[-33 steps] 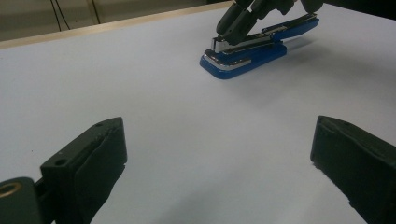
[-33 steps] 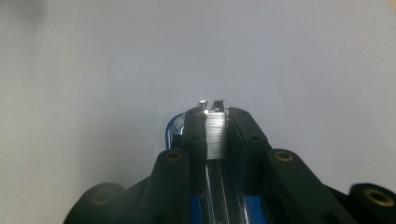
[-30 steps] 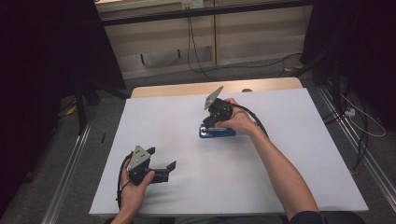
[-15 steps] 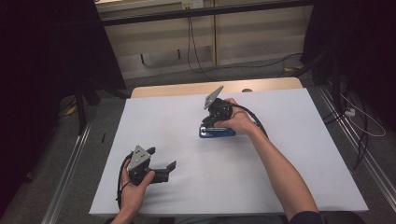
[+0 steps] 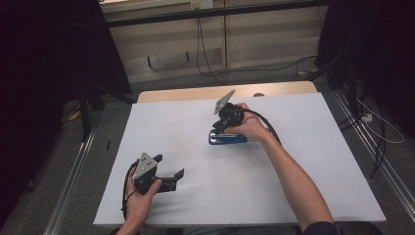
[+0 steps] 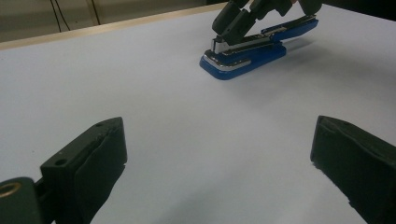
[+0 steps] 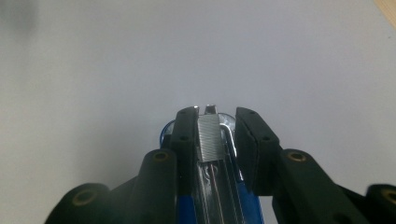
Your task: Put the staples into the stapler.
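A blue stapler [image 5: 227, 139] lies on the white table [image 5: 313, 161], a little behind its middle. My right gripper [image 5: 218, 131] points down over the stapler's front end. In the right gripper view a strip of staples [image 7: 209, 140] in the chrome magazine sits between the two pads. The jaws of my right gripper [image 7: 212, 121] have just been opening, and a thin gap shows beside the right pad. The left gripper view shows the stapler [image 6: 247, 53] with the right gripper [image 6: 224, 30] on its nose. My left gripper [image 5: 170, 165] rests near the front left, open and holding nothing [image 6: 219, 154].
A wooden strip [image 5: 195, 93] runs along the table's far edge. Cables [image 5: 205, 54] hang down the wall behind it. Metal rails [image 5: 73, 181] flank the table on both sides. White tabletop lies between the two grippers.
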A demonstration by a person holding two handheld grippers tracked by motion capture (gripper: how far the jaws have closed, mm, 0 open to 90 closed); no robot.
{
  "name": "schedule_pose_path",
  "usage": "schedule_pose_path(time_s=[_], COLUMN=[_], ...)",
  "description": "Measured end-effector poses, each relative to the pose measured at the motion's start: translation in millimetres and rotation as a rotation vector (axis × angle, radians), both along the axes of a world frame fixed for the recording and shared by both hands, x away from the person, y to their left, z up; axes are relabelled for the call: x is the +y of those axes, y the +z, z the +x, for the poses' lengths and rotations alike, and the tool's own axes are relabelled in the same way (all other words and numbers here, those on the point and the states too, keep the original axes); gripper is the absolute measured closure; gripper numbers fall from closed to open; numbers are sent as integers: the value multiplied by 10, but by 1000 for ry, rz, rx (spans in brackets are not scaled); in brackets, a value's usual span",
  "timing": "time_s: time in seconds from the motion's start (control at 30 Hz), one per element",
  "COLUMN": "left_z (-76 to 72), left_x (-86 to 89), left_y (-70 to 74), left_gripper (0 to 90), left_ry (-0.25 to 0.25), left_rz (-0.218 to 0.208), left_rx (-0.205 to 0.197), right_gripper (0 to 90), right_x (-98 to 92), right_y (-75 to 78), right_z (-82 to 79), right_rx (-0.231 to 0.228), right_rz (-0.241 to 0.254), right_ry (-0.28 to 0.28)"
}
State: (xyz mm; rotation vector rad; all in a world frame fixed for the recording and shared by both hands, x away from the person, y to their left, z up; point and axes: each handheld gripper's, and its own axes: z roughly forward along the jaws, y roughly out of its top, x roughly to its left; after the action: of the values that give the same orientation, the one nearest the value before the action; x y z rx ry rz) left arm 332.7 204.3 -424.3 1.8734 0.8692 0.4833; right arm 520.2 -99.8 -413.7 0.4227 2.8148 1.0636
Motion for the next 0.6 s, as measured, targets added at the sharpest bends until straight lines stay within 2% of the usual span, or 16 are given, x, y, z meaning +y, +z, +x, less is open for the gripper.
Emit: schedule_pose_path(time_s=[0.6], left_z=[0], left_x=[5], left_y=[4], left_gripper=[38], left_ry=[-2], left_rz=[2], left_rx=[-1], right_gripper=[681], right_x=[-37], right_y=[-7], right_z=[-15], right_rx=[15], right_rz=[-13], right_ry=[-7])
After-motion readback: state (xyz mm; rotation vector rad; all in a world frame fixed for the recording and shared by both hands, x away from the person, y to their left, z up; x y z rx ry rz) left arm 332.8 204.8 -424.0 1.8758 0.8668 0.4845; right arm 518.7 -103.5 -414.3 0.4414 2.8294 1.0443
